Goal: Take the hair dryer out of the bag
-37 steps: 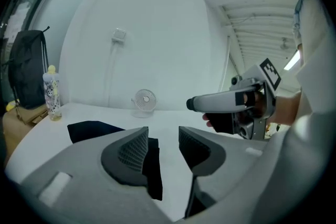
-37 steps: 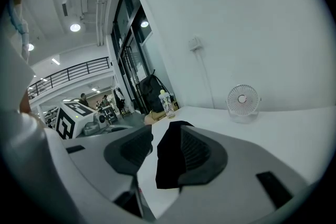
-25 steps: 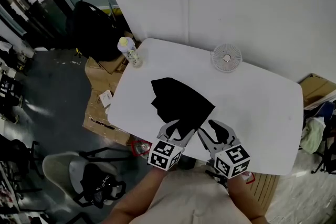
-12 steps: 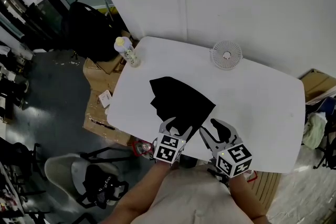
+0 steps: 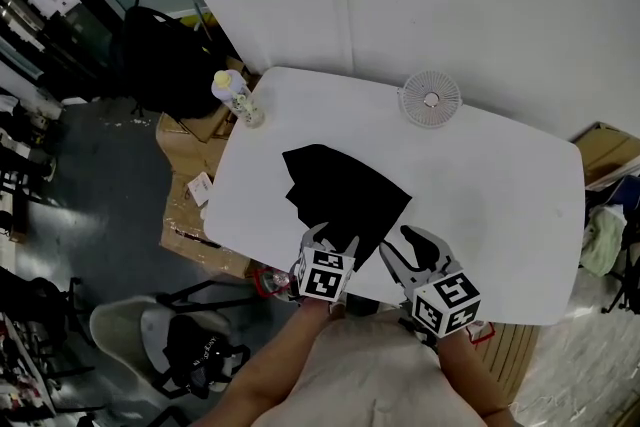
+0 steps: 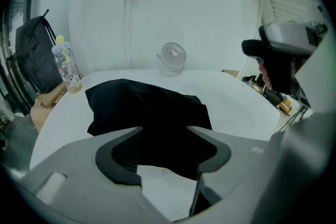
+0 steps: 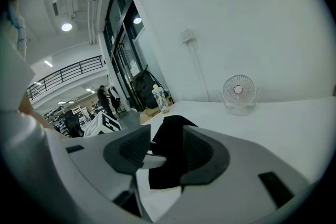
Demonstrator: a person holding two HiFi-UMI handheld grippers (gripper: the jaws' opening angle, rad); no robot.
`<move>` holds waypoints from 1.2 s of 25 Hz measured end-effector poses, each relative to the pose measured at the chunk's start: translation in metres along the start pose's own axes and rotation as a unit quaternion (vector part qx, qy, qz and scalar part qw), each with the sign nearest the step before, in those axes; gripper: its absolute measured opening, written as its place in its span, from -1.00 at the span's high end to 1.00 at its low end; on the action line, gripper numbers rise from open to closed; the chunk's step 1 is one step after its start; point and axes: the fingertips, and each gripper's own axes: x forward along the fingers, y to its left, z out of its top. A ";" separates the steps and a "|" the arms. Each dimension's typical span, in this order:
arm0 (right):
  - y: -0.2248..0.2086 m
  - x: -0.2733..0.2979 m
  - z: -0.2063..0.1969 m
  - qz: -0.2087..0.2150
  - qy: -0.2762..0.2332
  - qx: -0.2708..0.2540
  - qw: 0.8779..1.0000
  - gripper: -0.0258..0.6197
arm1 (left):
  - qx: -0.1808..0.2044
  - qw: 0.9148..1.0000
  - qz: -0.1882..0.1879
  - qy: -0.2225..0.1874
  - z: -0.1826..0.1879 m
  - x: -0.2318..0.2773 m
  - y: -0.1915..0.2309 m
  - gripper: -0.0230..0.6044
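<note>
Your left gripper [image 5: 335, 241] just opened wide at the black bag [image 5: 340, 187] edge, gripping nothing; right gripper [image 5: 402, 247] sits part-open, empty. Bottle [image 5: 238, 98] print's unreadable.

L tool [image 5: 330, 245] dipped — jaws opened wider, bag [image 5: 345, 195] edge between.

Black bag [image 5: 345, 195], white table [image 5: 500, 205], white fan [image 5: 430, 100] — black-and-white marker squares on the left gripper [image 5: 335, 238] and right gripper [image 5: 399, 246]

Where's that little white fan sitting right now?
In the head view the fan stands at the far edge of the table by the wall, right of centre, beyond the black bag and across from the bottle.
</note>
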 end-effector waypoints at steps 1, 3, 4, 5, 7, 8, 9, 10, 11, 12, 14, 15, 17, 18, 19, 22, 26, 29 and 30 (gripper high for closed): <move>0.000 0.000 0.000 0.000 0.000 0.001 1.000 0.34 | -0.001 1.000 0.005 0.003 -0.001 0.001 0.002 0.12; -0.001 0.001 0.001 -0.001 0.000 0.002 1.000 0.34 | -0.006 1.000 0.007 0.005 -0.001 0.001 0.004 0.12; -0.001 0.000 0.001 -0.002 0.000 0.003 1.000 0.34 | -0.008 1.000 0.006 0.005 0.000 0.000 0.004 0.13; -0.001 0.000 0.000 -0.002 0.000 0.004 1.000 0.34 | -0.010 1.000 0.007 0.004 0.001 -0.001 0.004 0.16; -0.002 0.001 -0.001 -0.004 0.001 0.005 1.000 0.34 | -0.013 1.000 0.009 0.001 0.002 -0.003 0.007 0.58; -0.003 0.001 -0.002 -0.005 0.002 0.006 1.000 0.34 | -0.017 1.000 0.008 -0.002 0.004 -0.004 0.008 0.76; -0.003 0.001 -0.004 -0.006 0.003 0.006 1.000 0.34 | -0.022 1.000 0.004 -0.004 0.005 -0.004 0.009 0.84; -0.004 0.001 -0.005 -0.007 0.004 0.007 1.000 0.34 | -0.028 1.000 -0.001 -0.004 0.007 -0.005 0.010 0.86; -0.004 0.002 -0.006 -0.007 0.006 0.007 1.000 0.34 | -0.032 0.999 -0.005 -0.005 0.008 -0.005 0.010 0.86; -0.005 0.002 -0.007 -0.008 0.008 0.008 1.000 0.34 | -0.038 0.999 -0.009 -0.008 0.010 -0.005 0.011 0.87; -0.006 0.002 -0.009 -0.010 0.012 0.009 1.000 0.34 | -0.058 0.998 -0.015 -0.019 0.017 -0.007 0.014 0.87; -0.007 0.003 -0.010 -0.012 0.014 0.010 1.000 0.34 | -0.075 0.997 -0.020 -0.027 0.020 -0.009 0.016 0.87; -0.009 0.004 -0.013 -0.016 0.018 0.012 1.000 0.34 | -0.121 0.991 -0.036 -0.039 0.027 -0.011 0.021 0.87; -0.011 0.004 -0.015 -0.018 0.021 0.014 1.000 0.34 | -0.147 0.987 -0.045 -0.044 0.029 -0.012 0.023 0.87; -0.012 0.005 -0.018 -0.020 0.024 0.016 0.999 0.34 | -0.173 0.982 -0.053 -0.049 0.030 -0.013 0.026 0.87; -0.017 0.009 -0.030 -0.024 0.038 0.023 0.999 0.34 | -0.238 0.967 -0.074 -0.060 0.035 -0.015 0.036 0.87; -0.030 0.022 -0.058 -0.039 0.081 0.002 0.996 0.35 | -0.263 0.959 -0.083 -0.062 0.035 -0.017 0.045 0.87; -0.041 0.039 -0.074 -0.053 0.122 -0.091 0.987 0.33 | -0.266 0.958 -0.089 -0.057 0.034 -0.016 0.046 0.87; -0.042 0.045 -0.077 -0.052 0.135 -0.129 0.981 0.28 | -0.265 0.958 -0.090 -0.056 0.034 -0.016 0.046 0.87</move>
